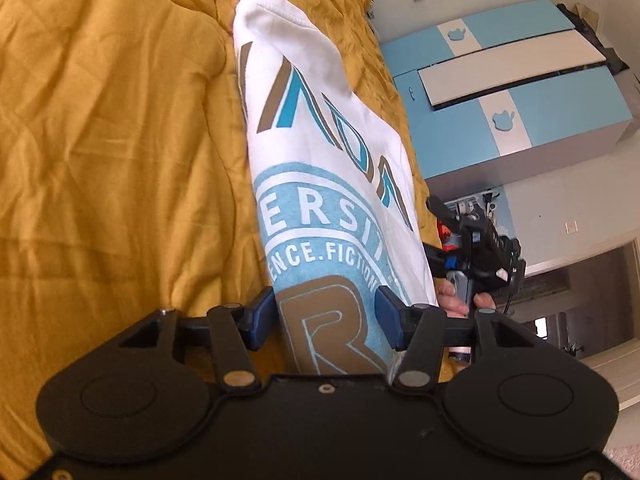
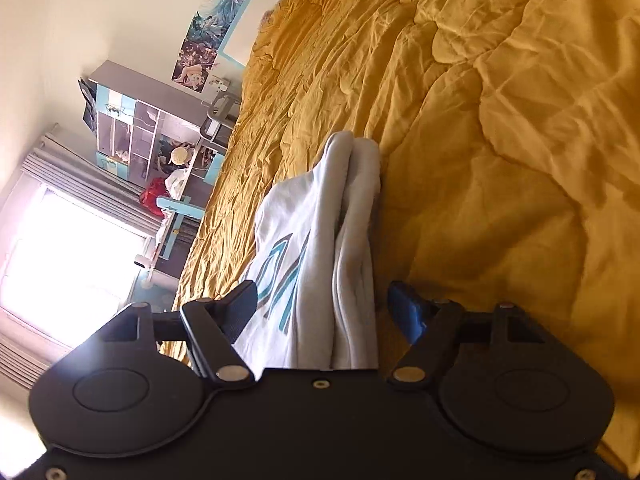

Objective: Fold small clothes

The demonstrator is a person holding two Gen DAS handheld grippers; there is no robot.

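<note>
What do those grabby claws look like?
Both are black plastic. The left claw has two round-topped black housings, silver rivets on its linkage bars and blue finger pads. The right claw matches, with one blue pad showing. No sleeve is visible.

A rumpled mustard-yellow quilted bedspread [image 1: 112, 128] fills most of both views, its surface creased into broad folds. In the left wrist view, a tall wardrobe with sky-blue and white door panels [image 1: 508, 92] stands past the bed's edge against a pale wall; small blue cut-out shapes mark its white panels. A small square wall switch plate [image 1: 571, 227] sits on the wall near it. In the right wrist view, a row of colourful posters [image 2: 212, 16] runs along the cream wall beside the bed. A grey and blue shelving unit [image 2: 136, 132] holds assorted small items, with a red bundle [image 2: 154, 196] beside it. Grey curtains [image 2: 80, 184] frame a bright window [image 2: 68, 248].
</note>
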